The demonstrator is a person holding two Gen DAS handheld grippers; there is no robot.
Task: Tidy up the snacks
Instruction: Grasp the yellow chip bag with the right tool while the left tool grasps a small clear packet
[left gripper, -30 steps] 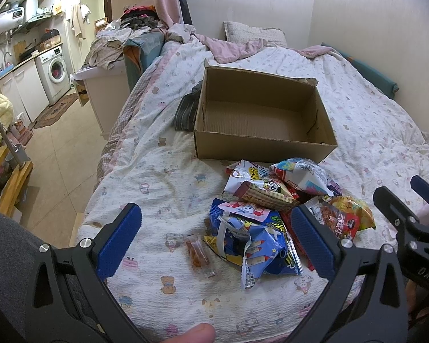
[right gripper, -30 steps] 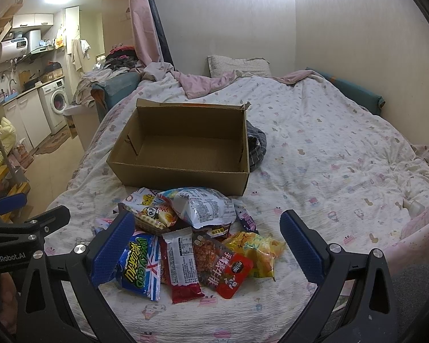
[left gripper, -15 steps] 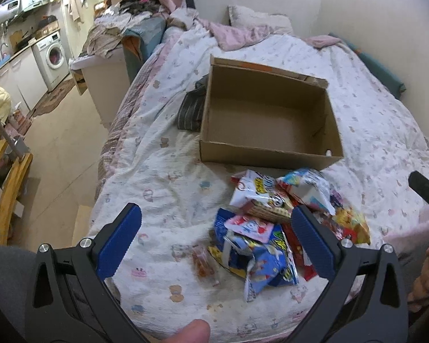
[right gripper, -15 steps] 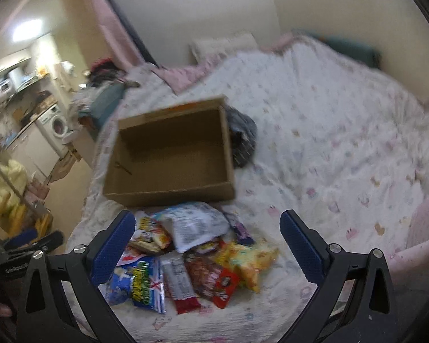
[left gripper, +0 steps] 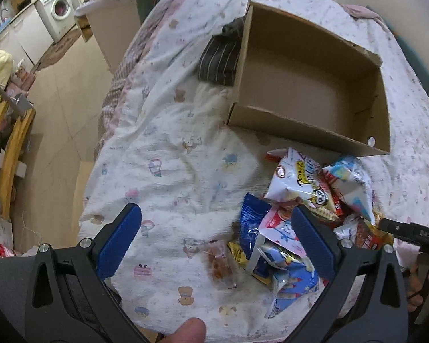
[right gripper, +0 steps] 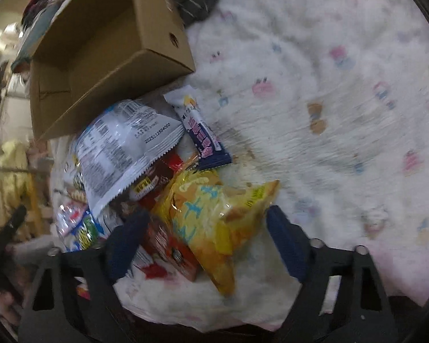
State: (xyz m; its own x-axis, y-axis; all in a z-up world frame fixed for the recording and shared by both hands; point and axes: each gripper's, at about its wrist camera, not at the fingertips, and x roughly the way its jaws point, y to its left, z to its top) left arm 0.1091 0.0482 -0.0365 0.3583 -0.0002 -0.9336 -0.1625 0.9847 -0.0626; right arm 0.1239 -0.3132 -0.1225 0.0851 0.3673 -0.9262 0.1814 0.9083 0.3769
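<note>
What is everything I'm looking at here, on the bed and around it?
cardboard box: one, brown, open and empty, on the bed beyond the snacks
snack packets: a heap, count unclear, mixed colours, in front of the box
yellow packet: one, between the right gripper's open jaws, not pinched
small wrapped sweet: one, reddish, alone left of the heap
striped cloth: one, dark, against the box's left side
bedspread: one, white with cartoon prints
washing machine: one, white, far left
left gripper: blue pads, open
right gripper: blue pads, jaws just closing
fingertip: one, bottom edge
</note>
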